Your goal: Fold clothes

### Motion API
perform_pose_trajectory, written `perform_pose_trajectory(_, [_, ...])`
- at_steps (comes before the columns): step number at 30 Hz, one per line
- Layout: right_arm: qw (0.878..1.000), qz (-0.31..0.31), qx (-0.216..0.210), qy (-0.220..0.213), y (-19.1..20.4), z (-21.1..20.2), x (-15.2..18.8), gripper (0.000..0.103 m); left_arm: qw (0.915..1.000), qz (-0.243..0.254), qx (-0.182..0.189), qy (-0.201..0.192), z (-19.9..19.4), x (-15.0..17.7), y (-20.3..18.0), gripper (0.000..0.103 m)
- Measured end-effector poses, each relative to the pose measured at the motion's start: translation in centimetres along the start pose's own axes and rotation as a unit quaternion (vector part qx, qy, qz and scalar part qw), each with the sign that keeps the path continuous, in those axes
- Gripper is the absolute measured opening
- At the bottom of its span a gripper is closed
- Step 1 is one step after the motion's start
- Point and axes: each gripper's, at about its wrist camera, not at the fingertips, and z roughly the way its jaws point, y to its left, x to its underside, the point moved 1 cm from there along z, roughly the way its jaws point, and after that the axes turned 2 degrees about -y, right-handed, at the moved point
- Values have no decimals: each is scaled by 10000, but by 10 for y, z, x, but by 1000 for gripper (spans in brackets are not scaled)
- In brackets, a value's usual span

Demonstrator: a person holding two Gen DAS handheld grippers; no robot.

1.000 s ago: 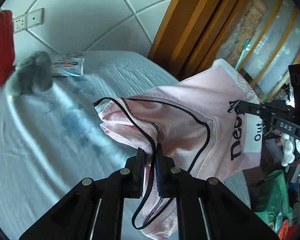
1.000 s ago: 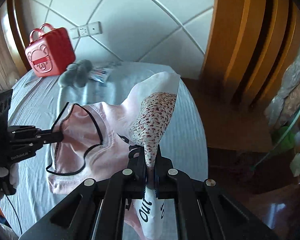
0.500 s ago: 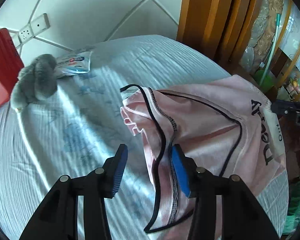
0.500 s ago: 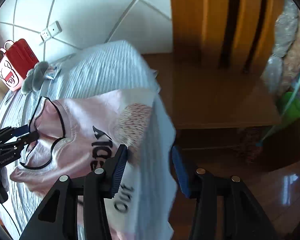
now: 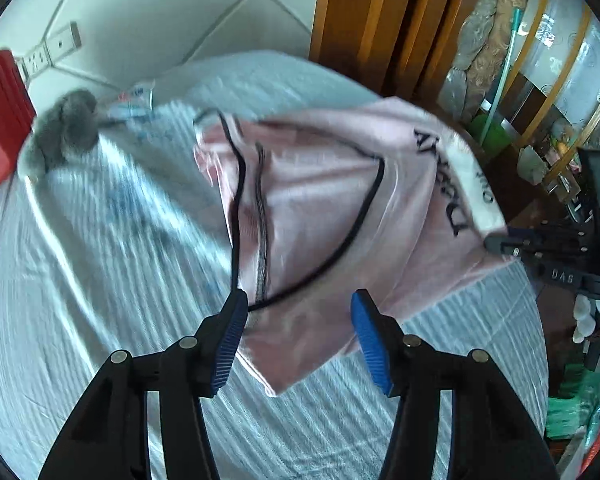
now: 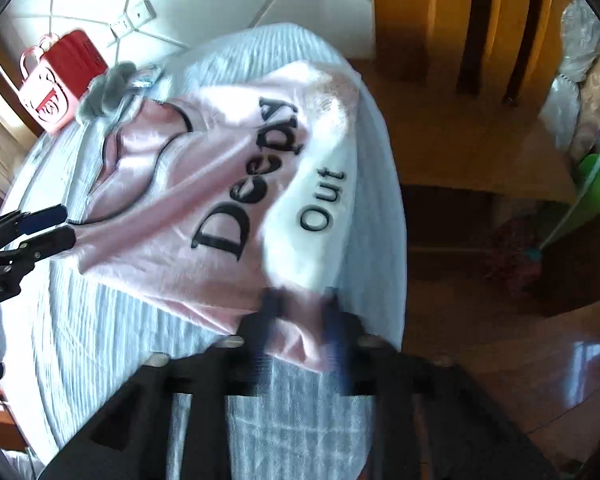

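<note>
A pink top [image 5: 324, 200] with black neck trim and black lettering lies folded on the grey striped bed [image 5: 80, 280]; it also shows in the right wrist view [image 6: 204, 184]. My left gripper [image 5: 298, 312] is open, its blue pads either side of the top's near edge, holding nothing. My right gripper [image 6: 300, 308] is open and blurred, its fingers astride the top's near corner by the bed's right edge. It shows in the left wrist view [image 5: 500, 240] at the top's right corner. The left gripper shows in the right wrist view [image 6: 56, 226] at the top's left edge.
A grey plush toy [image 5: 68, 128] and a small packet [image 5: 132, 100] lie at the head of the bed, beside a red case [image 6: 56, 80]. A wooden wardrobe [image 5: 380, 20] stands beyond. The bed's right edge drops to a wooden floor [image 6: 480, 320].
Both grippers were shut on the top and held it up a second ago. They opened and let it down onto the bed, then moved back to its near edges.
</note>
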Motion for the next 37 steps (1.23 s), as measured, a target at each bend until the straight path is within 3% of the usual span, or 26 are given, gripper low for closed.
perform_pose_trajectory(2, [9999,100,-29,18,-3,-5,0,10,9998,-103,-39,172,7,9,3,28])
perform_pose_trajectory(5, [9996,192,16,209,-10,-4,4,10,9993,-196,-105,311,9,19,7,31])
perform_pose_trajectory(8, [9991,308,55,301,-15,-8,8,17,9993,-142,-147,319,3,17,4,31])
perform_pose_trajectory(10, [9989,403,147,198,-17,-19,12,38,9997,-129,-166,119,-12,14,-1,32])
perform_pose_trajectory(12, [9987,496,77,-45,-14,-37,17,49,9997,-85,-160,-184,-31,8,-11,37])
perform_pose_trajectory(14, [9986,489,77,-179,-6,-49,19,52,9983,-54,-322,-480,-49,1,-23,40])
perform_pose_trajectory(17, [9984,412,129,-366,10,-67,24,73,9947,-77,-548,-867,-70,-8,-40,45])
perform_pose_trajectory(18, [9983,418,121,-400,13,-71,26,81,9944,-134,-492,-923,-74,-11,-43,47])
perform_pose_trajectory(21, [9977,476,94,-466,21,-79,29,91,9958,-299,-78,-867,-78,-20,-45,49])
perform_pose_trajectory(23, [9973,490,103,-546,25,-84,28,103,9965,-302,-75,-771,-77,-22,-47,50])
perform_pose_trajectory(31, [9963,328,243,-758,43,-88,22,103,9982,-270,-55,-535,-66,-18,-59,50])
perform_pose_trajectory(33, [9967,336,158,-721,44,-84,21,103,9979,-231,-143,-582,-65,-15,-61,57])
perform_pose_trajectory(34, [9969,328,136,-695,45,-82,20,103,9976,-220,-235,-619,-65,-15,-62,65])
perform_pose_trajectory(37, [9975,285,102,-632,48,-77,19,103,9972,-167,-368,-636,-63,-12,-63,65])
